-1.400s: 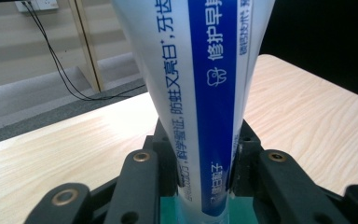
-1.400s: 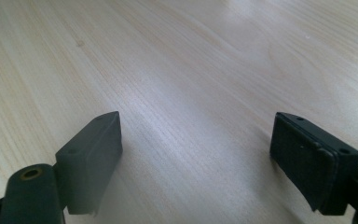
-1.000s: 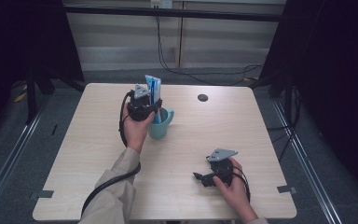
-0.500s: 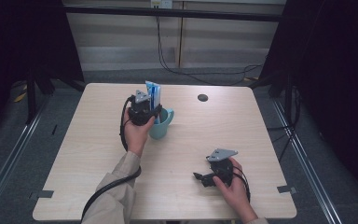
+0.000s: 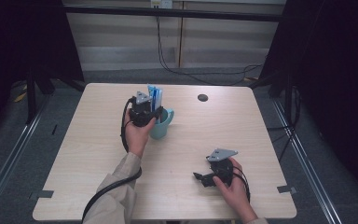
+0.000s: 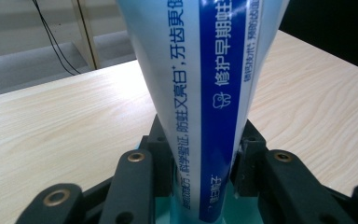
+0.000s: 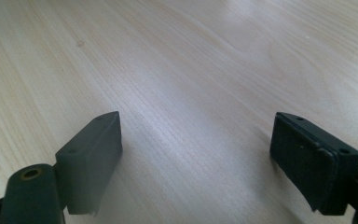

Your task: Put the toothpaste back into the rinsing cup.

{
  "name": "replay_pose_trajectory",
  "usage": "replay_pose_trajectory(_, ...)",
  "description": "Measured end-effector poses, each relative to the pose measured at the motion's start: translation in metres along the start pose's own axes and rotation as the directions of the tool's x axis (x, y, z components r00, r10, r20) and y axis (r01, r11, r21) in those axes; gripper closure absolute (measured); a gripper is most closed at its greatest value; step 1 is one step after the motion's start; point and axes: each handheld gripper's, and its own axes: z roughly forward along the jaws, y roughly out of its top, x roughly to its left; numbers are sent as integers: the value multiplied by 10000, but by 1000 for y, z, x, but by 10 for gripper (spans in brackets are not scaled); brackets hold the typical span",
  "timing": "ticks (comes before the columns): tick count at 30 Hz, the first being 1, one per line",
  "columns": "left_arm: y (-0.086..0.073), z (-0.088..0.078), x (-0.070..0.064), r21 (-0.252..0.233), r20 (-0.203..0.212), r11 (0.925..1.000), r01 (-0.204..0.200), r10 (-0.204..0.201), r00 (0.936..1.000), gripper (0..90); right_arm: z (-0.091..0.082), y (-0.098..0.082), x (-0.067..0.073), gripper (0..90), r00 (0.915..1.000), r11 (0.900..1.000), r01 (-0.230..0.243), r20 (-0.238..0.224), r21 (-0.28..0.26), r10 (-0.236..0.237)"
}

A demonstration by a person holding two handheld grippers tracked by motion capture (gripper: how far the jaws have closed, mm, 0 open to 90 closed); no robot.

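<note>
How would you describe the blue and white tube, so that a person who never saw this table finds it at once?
Start from the wooden table and find the teal mug near its middle, toward the far side. The tube stands upright out of that mug, clamped by the left tool. It is the one tall blue and white thing there, printed with Chinese characters.

The pale wood-grain table (image 5: 98, 154) is showing a smooth, faintly shiny top. The glossy white-and-blue plastic toothpaste tube (image 6: 200, 93) is catching light, standing in the smooth teal plastic mug (image 5: 161, 126). The black jaws on the near-right gripper (image 7: 200, 158) are looking matt.
</note>
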Motion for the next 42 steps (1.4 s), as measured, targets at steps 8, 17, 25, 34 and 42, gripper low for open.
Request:
replay_pose_trajectory(8,2,2,1,164,41,9999,-37,37,10000,659,0,0,0,164,10000,10000,-15,1,-9,15)
replay_pose_trajectory(17,2,4,2,238,-1,9997,-66,66,10000,653,0,0,0,164,10000,10000,-11,-2,-6,11)
replay_pose_trajectory(25,2,3,4,299,-147,9995,-45,49,9999,635,0,0,0,163,10000,10000,6,-3,1,-6)
replay_pose_trajectory(34,-2,1,8,443,-383,9990,-5,22,9993,616,0,0,0,163,10000,10000,-18,-5,-6,18)
replay_pose_trajectory(42,-2,-1,9,445,-406,9990,-97,116,9991,614,0,0,0,164,10000,10000,-16,-7,-6,16)
